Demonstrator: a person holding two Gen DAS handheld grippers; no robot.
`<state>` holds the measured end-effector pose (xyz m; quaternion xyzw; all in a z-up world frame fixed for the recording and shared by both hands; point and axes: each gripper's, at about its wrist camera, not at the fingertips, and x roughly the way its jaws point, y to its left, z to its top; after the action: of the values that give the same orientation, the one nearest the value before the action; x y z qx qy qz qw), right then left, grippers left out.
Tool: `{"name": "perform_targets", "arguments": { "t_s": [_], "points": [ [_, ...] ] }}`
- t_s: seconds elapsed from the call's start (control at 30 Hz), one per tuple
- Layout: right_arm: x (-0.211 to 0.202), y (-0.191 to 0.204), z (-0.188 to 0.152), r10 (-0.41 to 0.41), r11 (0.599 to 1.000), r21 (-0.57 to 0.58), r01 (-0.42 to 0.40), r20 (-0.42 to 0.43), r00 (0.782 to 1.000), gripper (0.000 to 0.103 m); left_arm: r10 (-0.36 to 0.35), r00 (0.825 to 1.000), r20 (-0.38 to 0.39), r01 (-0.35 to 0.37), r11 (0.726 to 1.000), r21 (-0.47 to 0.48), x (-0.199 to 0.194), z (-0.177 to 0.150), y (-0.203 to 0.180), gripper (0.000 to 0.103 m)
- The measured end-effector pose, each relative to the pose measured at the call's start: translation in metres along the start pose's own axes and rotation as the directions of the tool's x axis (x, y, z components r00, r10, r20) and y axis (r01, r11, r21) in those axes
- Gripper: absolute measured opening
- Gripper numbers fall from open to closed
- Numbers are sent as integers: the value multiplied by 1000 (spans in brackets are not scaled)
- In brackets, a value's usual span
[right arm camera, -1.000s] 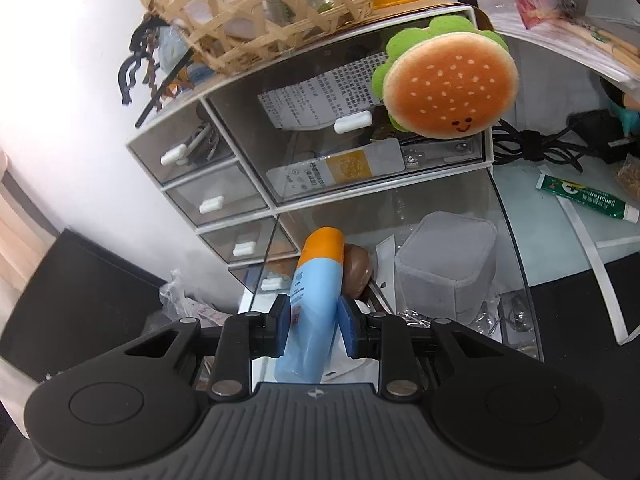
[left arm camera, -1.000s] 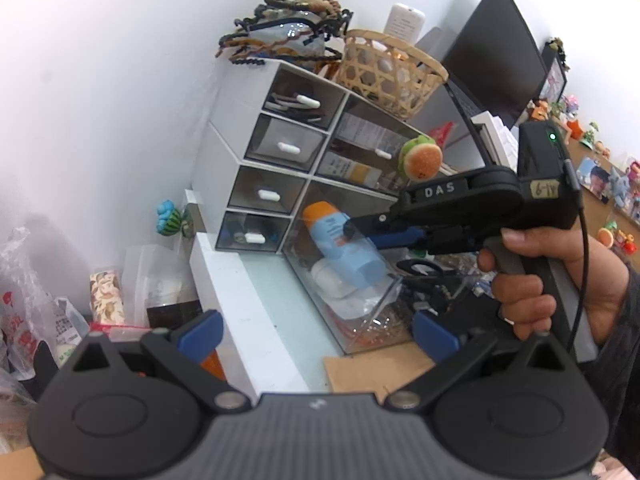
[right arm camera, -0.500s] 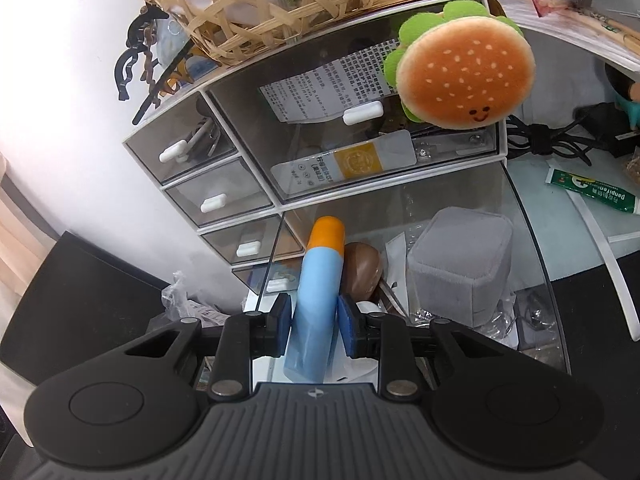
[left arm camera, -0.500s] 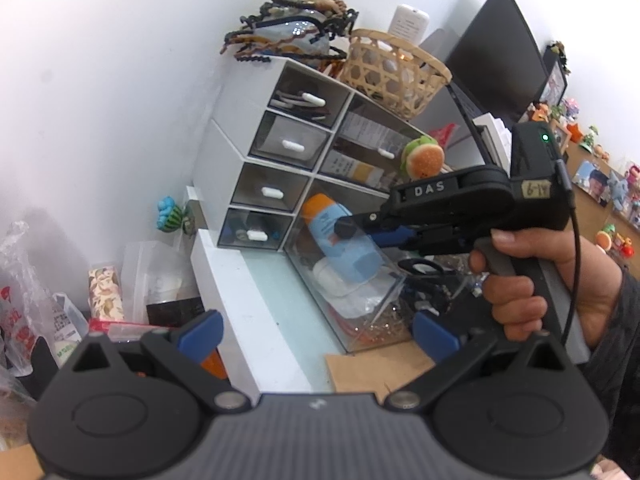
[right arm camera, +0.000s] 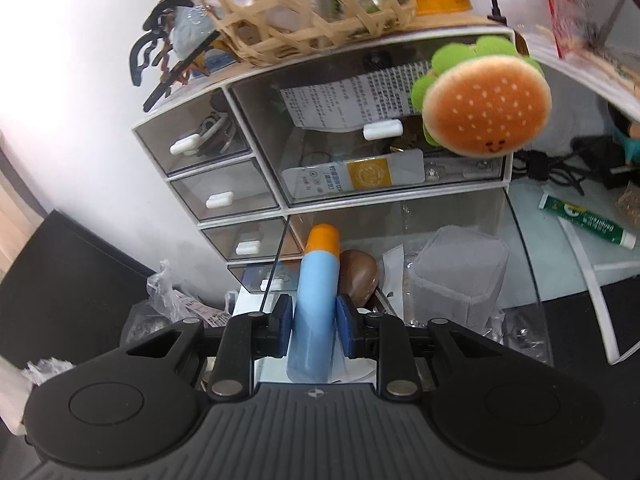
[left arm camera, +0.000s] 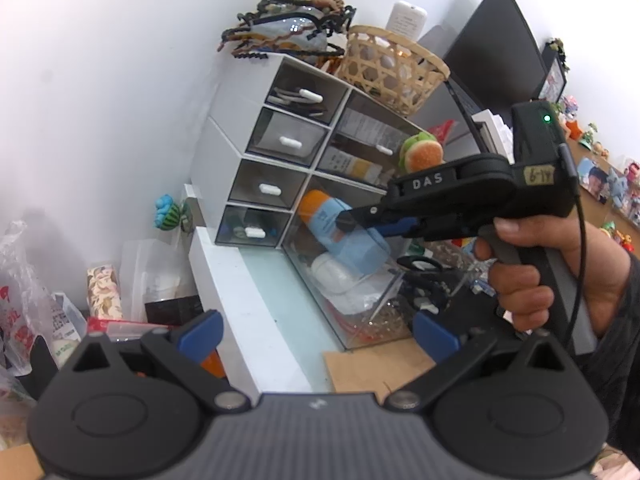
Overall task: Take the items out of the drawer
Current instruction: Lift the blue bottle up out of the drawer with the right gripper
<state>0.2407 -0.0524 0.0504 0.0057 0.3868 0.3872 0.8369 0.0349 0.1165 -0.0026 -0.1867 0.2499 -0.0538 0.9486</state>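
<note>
A light blue tube with an orange cap (right arm camera: 318, 292) stands between the blue pads of my right gripper (right arm camera: 313, 326), which is shut on it over the pulled-out clear drawer (right arm camera: 524, 256). In the left wrist view the blue tube (left arm camera: 340, 232) tilts up out of the clear drawer (left arm camera: 360, 320), pinched by the right gripper (left arm camera: 352, 220) that a hand (left arm camera: 532, 276) holds. My left gripper (left arm camera: 316, 330) hangs open in front of the white shelf, holding nothing. A grey box (right arm camera: 460, 276) and a brown object (right arm camera: 358, 276) lie in the drawer.
A white drawer unit (left arm camera: 240, 136) with small closed drawers stands against the wall. A woven basket (left arm camera: 392, 68) and hair clips sit on top; a burger plush (right arm camera: 486, 114) hangs on its front. A green tube (right arm camera: 588, 220) and cables lie to the right. Bags crowd the left.
The right gripper has lifted the blue tube higher out of the drawer and straightened it. The left gripper has stayed where it was.
</note>
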Motion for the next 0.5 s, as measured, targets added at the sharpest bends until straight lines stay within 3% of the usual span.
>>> {"name": "perform_targets", "arguments": {
  "t_s": [0.5],
  "points": [
    [-1, 18, 0, -49, 991, -126, 46, -27, 998, 28, -6, 1000, -4, 6, 1000, -1, 0, 0, 0, 103]
  ]
}}
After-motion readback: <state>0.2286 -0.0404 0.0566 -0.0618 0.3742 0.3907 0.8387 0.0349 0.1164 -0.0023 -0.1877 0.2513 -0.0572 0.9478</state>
